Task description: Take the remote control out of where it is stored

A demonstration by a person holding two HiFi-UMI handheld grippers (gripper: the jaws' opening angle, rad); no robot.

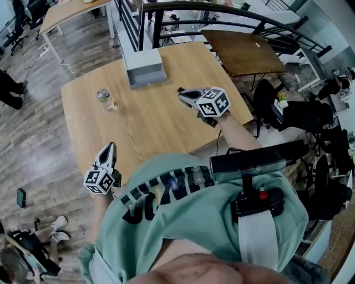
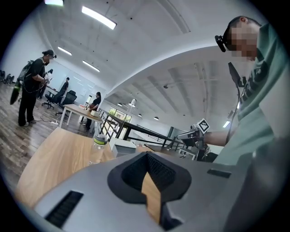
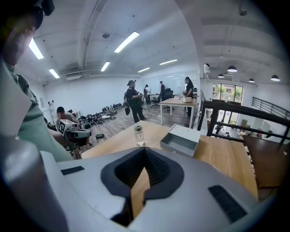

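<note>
No remote control shows in any view. A grey box-like drawer unit stands at the table's far edge; in the right gripper view the drawer unit looks like an open tray, with nothing visible inside. My right gripper hovers over the table's right part, jaws shut and empty, pointing left of the unit. My left gripper is at the table's near left edge, its jaws shut with nothing between them.
A small water bottle stands on the wooden table, left of centre. A darker table and black railing lie beyond the far right. People and chairs stand on the floor around.
</note>
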